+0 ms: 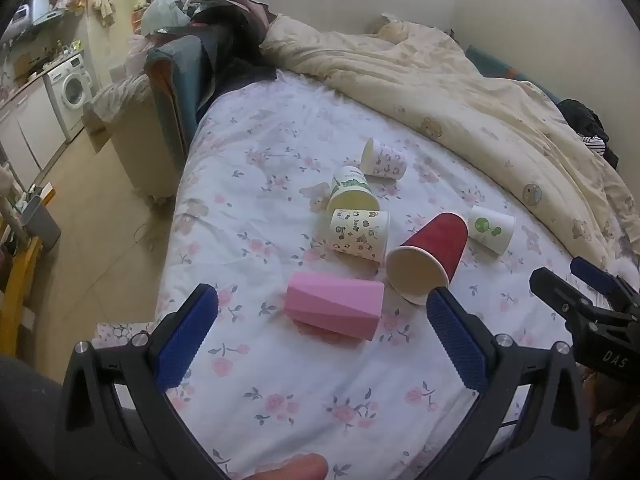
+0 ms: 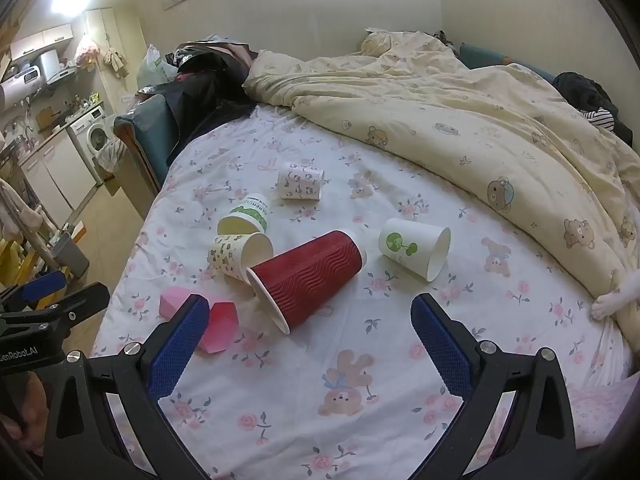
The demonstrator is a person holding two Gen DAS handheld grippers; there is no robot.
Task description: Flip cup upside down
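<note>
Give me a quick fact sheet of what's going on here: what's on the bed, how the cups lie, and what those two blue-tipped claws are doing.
surface: floral bed sheet
cups: six, all on their sides
red cup: ribbed, mouth toward the camera
pink cup: faceted, nearest the left gripper
green-logo cup: apart, to the right
patterned cups: three clustered behind the red one
left gripper: open, holding nothing
right gripper: open, holding nothing
bedding: cream bear-print duvet bunched at the back
task state: no cup flipped yet
</note>
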